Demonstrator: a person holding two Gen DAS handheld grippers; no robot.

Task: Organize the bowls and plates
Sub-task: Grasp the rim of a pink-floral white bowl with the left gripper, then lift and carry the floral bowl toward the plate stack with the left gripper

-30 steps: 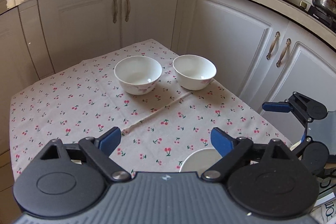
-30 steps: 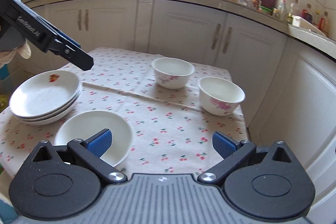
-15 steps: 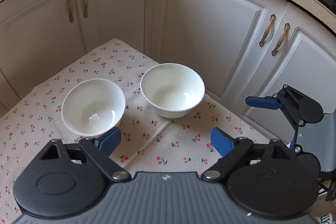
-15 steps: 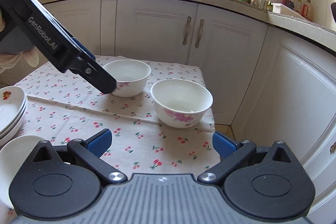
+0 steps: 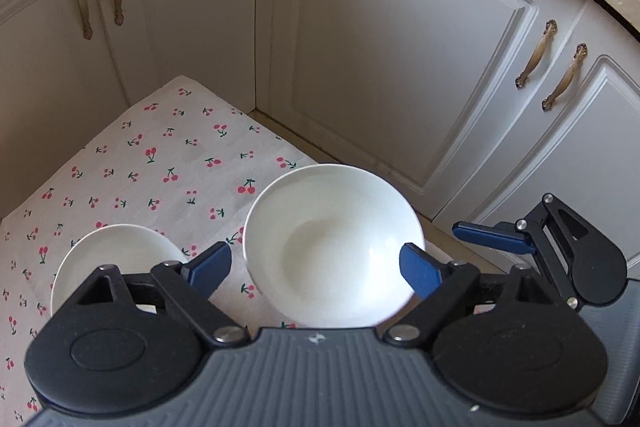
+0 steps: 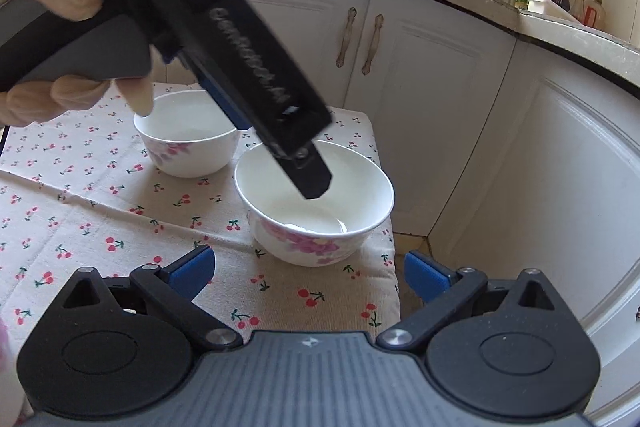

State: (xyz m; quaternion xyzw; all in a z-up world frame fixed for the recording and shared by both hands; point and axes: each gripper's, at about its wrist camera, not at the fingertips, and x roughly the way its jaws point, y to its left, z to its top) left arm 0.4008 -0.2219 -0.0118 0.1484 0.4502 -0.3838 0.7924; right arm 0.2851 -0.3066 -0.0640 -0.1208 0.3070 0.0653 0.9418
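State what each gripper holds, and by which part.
Nothing is held yet. The left gripper is closing over the near white flowered ceramic bowl, its pads apart from it. The right gripper is open, empty.

The near bowl (image 5: 334, 247) sits on the cherry-print tablecloth (image 5: 160, 163) at its corner, straight ahead of the left gripper (image 5: 316, 267) and between its closing jaws. The second bowl (image 5: 114, 259) stands to its left. The right gripper (image 5: 520, 247) is off the cloth's right edge, cabinet doors (image 5: 392, 39) behind.
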